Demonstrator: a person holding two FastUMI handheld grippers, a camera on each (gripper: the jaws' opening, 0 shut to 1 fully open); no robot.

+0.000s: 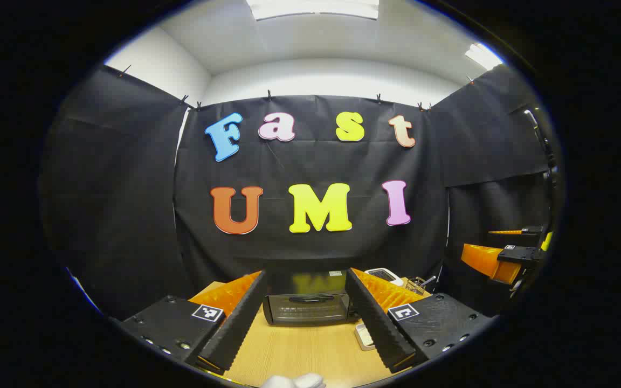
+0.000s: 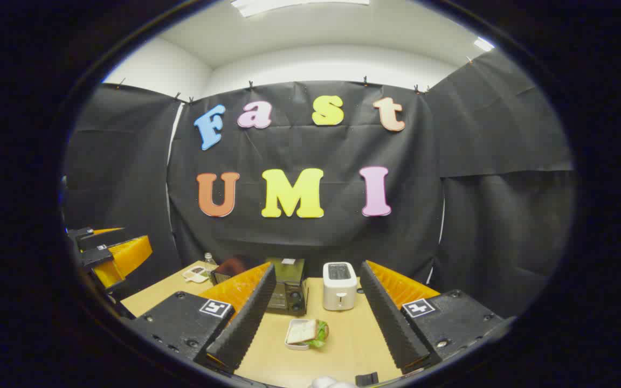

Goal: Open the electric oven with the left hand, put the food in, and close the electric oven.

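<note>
Left gripper (image 1: 306, 318): fingers spread wide, nothing between them, held above the table (image 1: 299, 350); oven (image 1: 307, 304) seen straight ahead between the fingers, door shut, dark handle across the top of the door.
Right gripper (image 2: 310, 318): fingers likewise spread wide and empty, held above the table (image 2: 343, 345); sandwich (image 2: 310, 331) lay in a white tray (image 2: 295, 340) on the table between the fingers, near the front edge, apart from both.

Left gripper view alone gave the oven door face-on; a pale tray (image 1: 365, 337) lay to the right of the oven, half hidden behind the finger; toaster (image 1: 385, 275) was cut off by the same finger; the right gripper (image 1: 496, 258) showed at the far right, its opening impossible to judge there.
Right gripper view alone gave the toaster (image 2: 339, 285) whole, white, upright, just beside the oven (image 2: 289, 285); the oven's left part was hidden behind a finger, so the door could not be read here; a small dish (image 2: 196, 275) and a bottle (image 2: 208, 258) stood at the table's back left corner, contents too small to tell; the left gripper (image 2: 119, 253) showed at the far left, partly cut off.

A white object (image 1: 293, 381) was cut off at the bottom edge, unidentifiable.
Bare wood lay open between sandwich and oven, and in front of the oven door; back edge of the table met the cloth wall (image 2: 299, 237).
</note>
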